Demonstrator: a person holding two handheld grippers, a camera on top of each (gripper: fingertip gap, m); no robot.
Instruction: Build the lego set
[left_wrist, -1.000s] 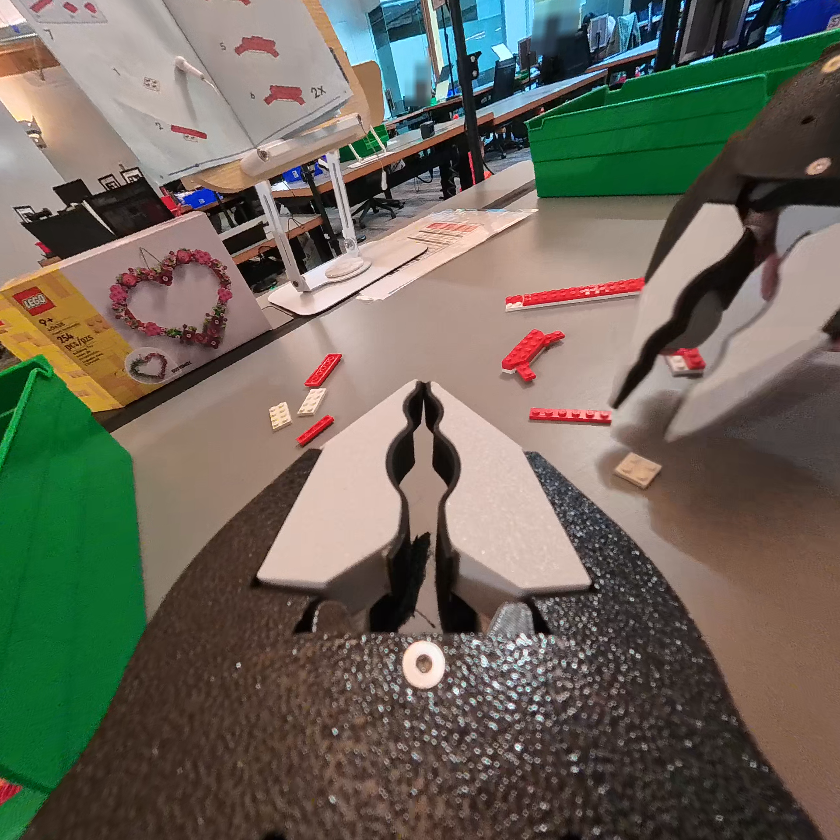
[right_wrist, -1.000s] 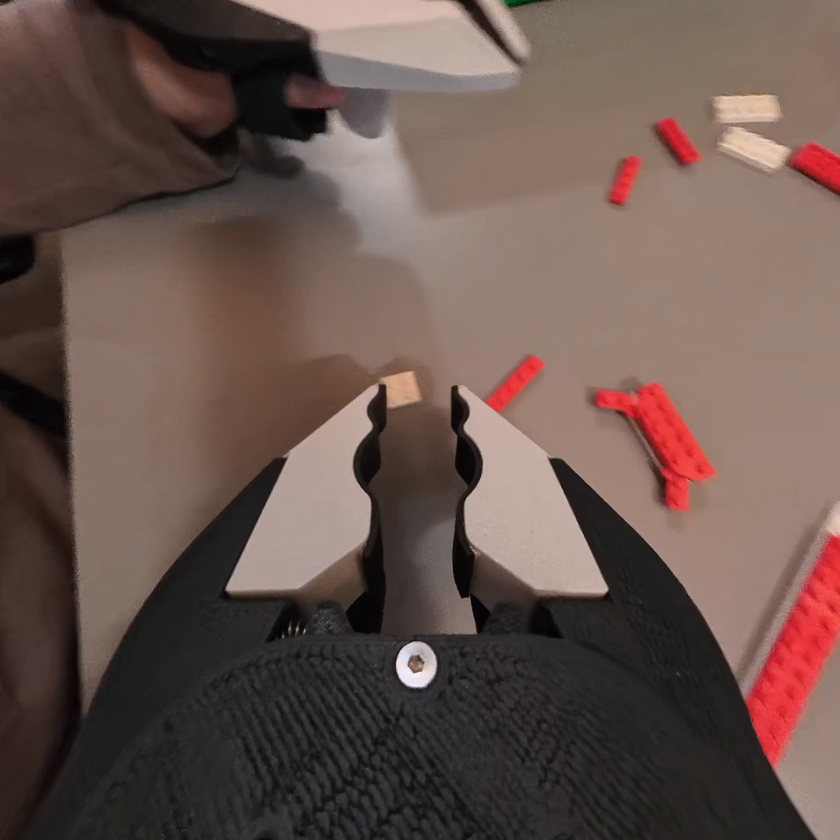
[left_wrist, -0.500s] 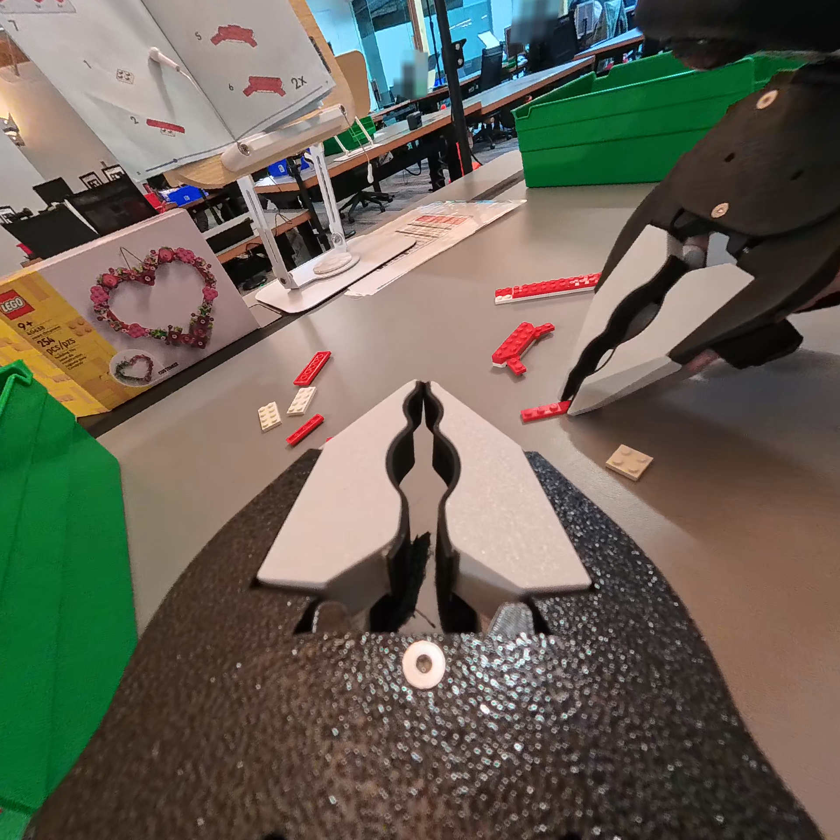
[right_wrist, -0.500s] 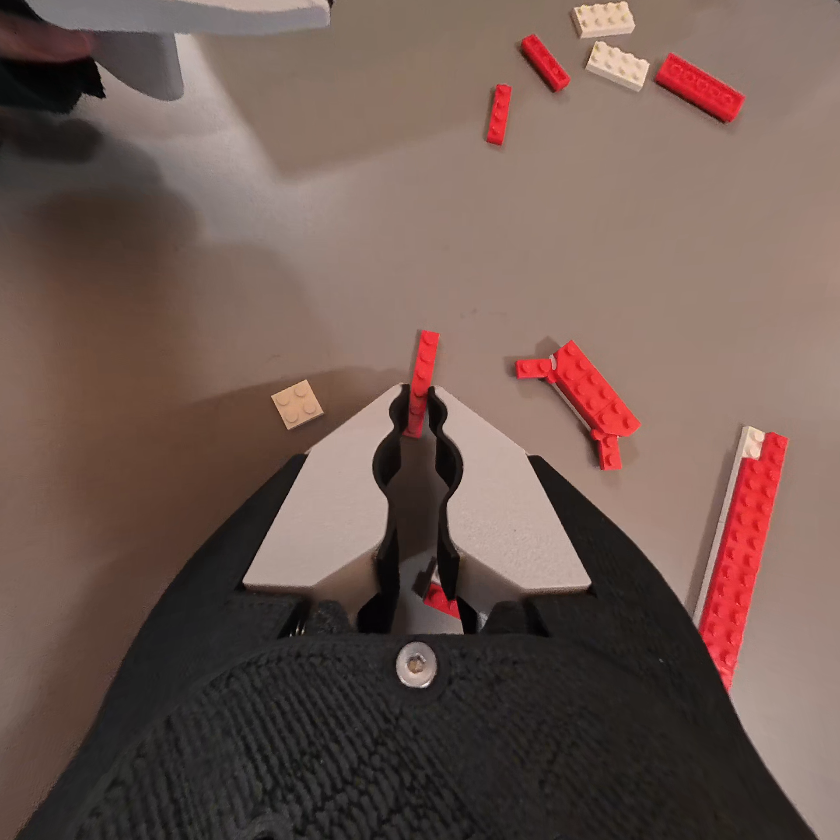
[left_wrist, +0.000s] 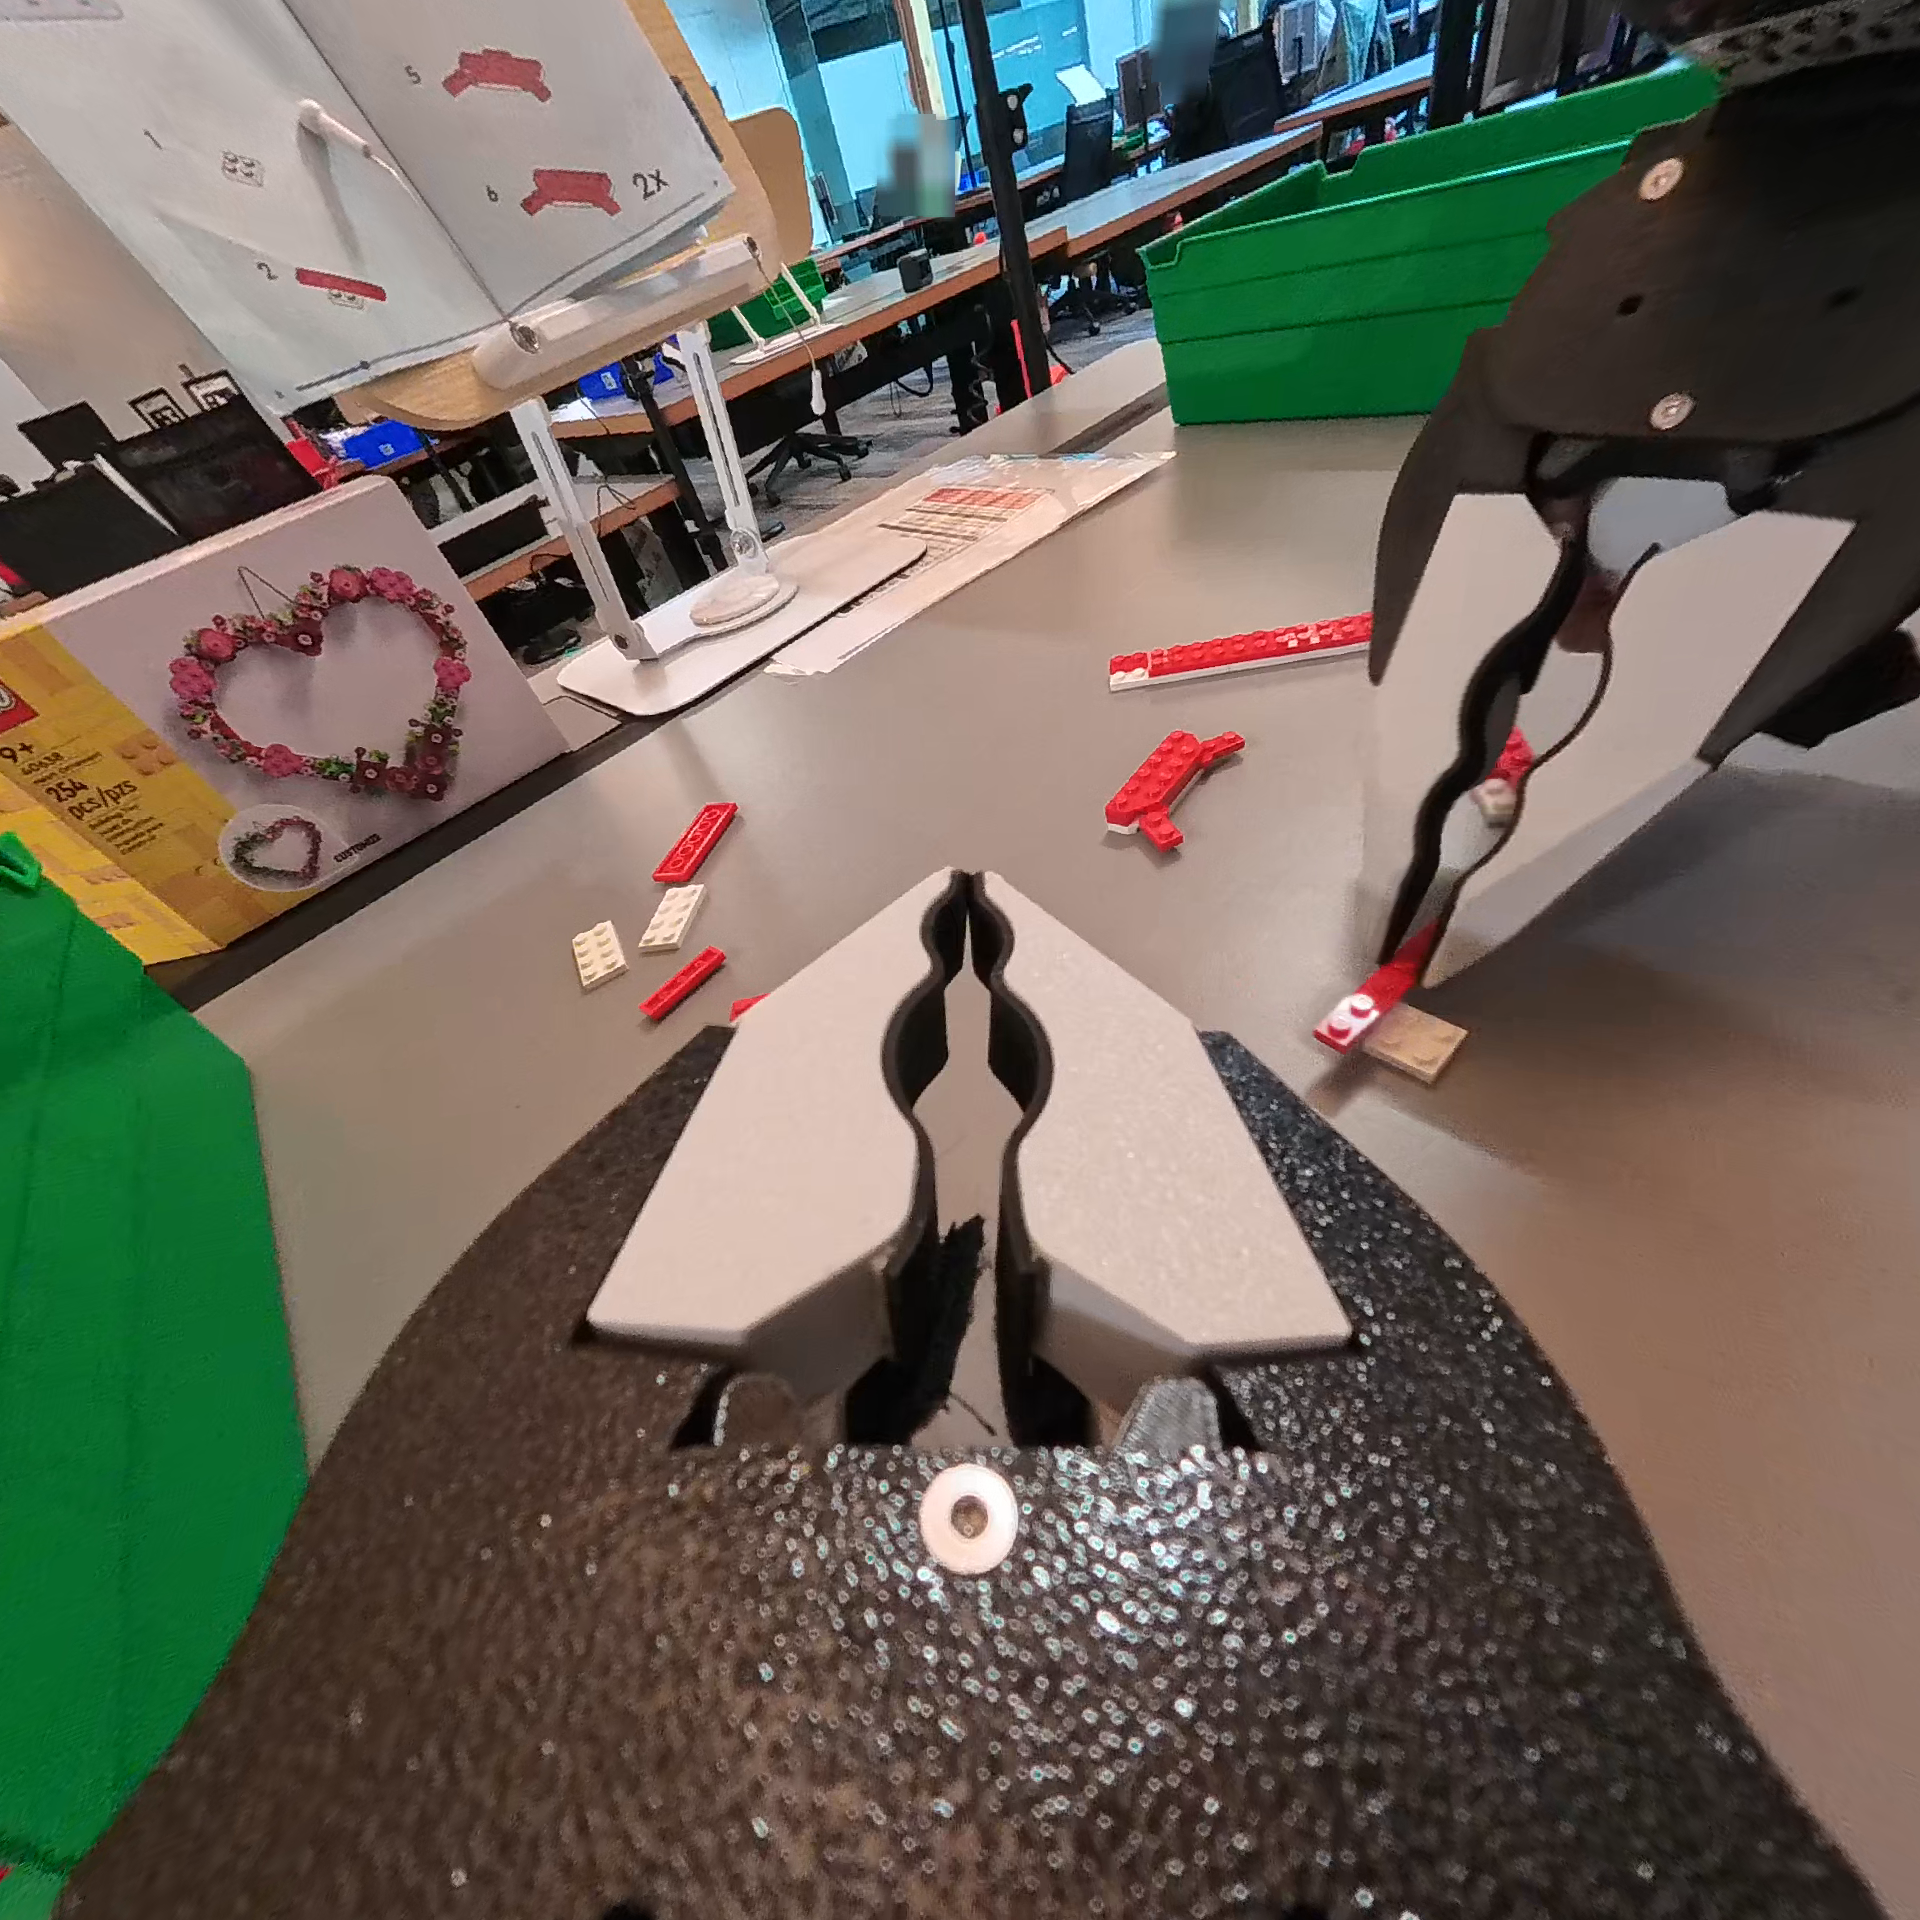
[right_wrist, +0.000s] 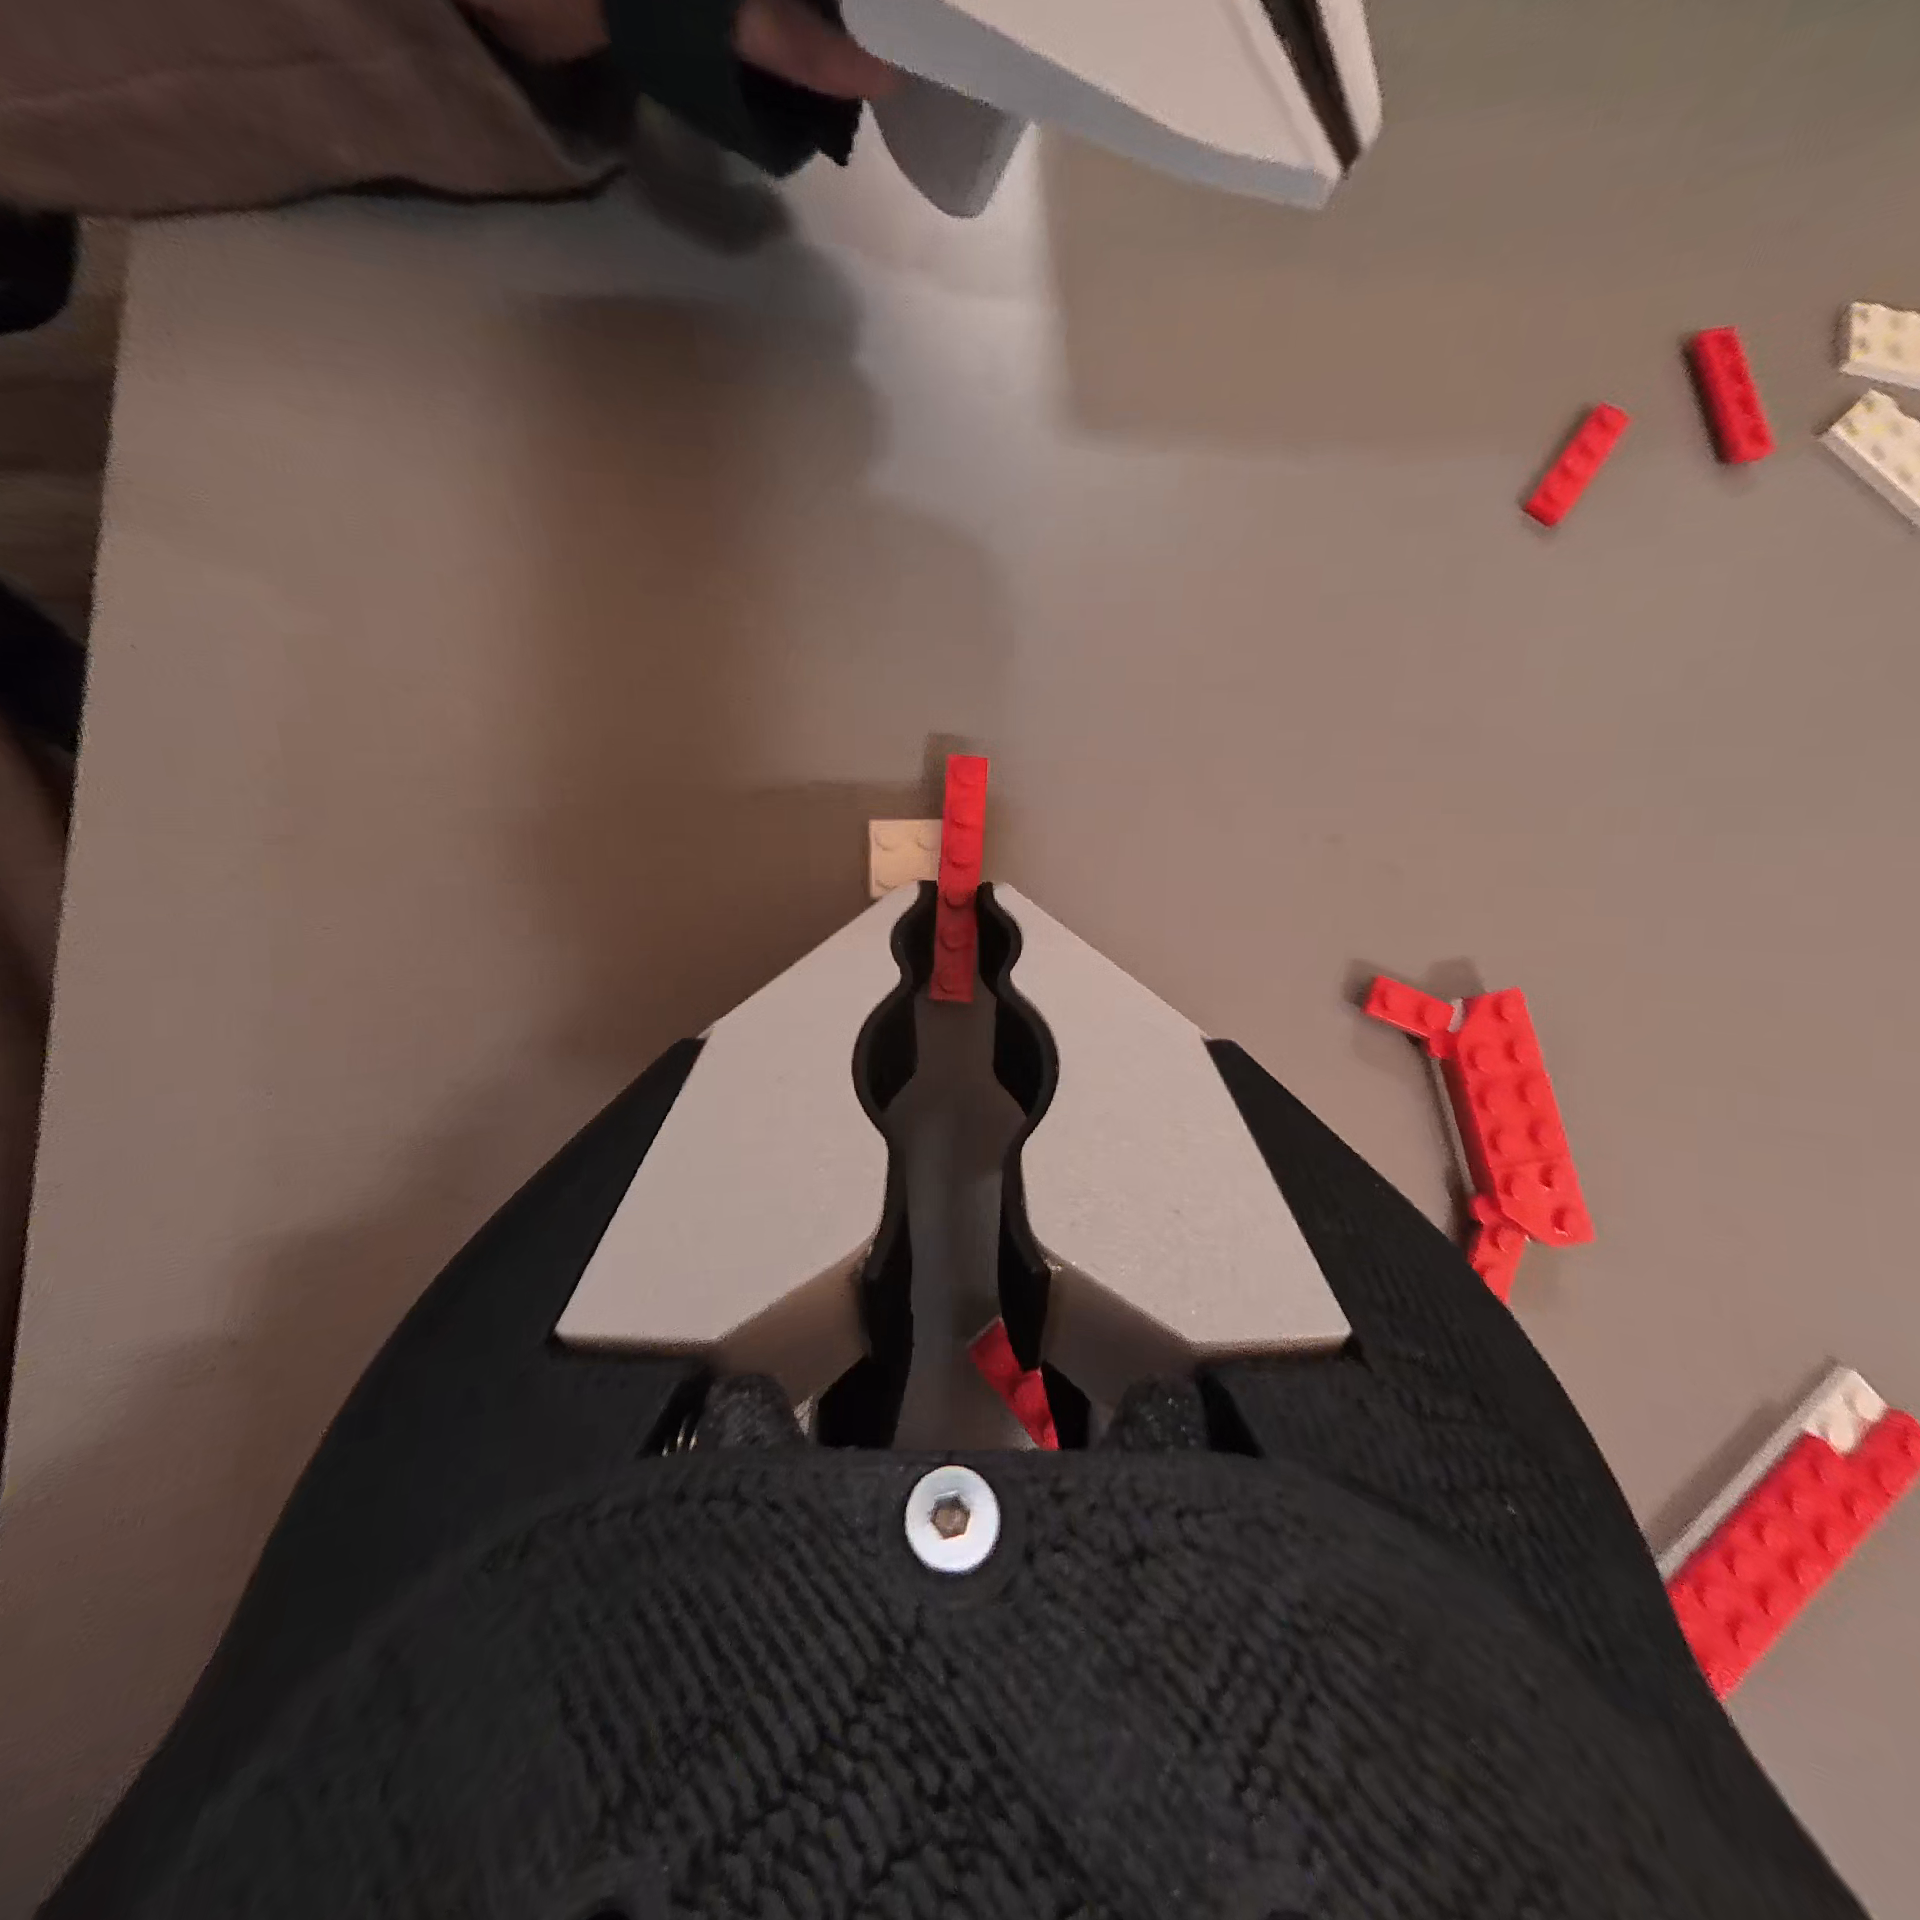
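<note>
Jaws of right gripper (right_wrist: 961, 902) pinch red strip (right_wrist: 961, 831)

Smooth matt grey tabletop (right_wrist: 1351, 727). Glossy studded red plastic narrow plate (right_wrist: 961, 831). Right hand-held gripper (right_wrist: 954, 894): rough grainy black plastic shell, matt grey fingers (right_wrist: 1122, 1143), shiny metal screw (right_wrist: 951, 1519).

1. Set box (left_wrist: 260, 717), 9 o'clock in the left wrist view: printed logo and small lines on its yellow side.
2. Instruction sheet (left_wrist: 447, 156), 11 o'clock: step numerals beside red part drawings.
3. Clear bag (left_wrist: 977, 520), 12 o'clock: printed panel, unreadable.
</note>
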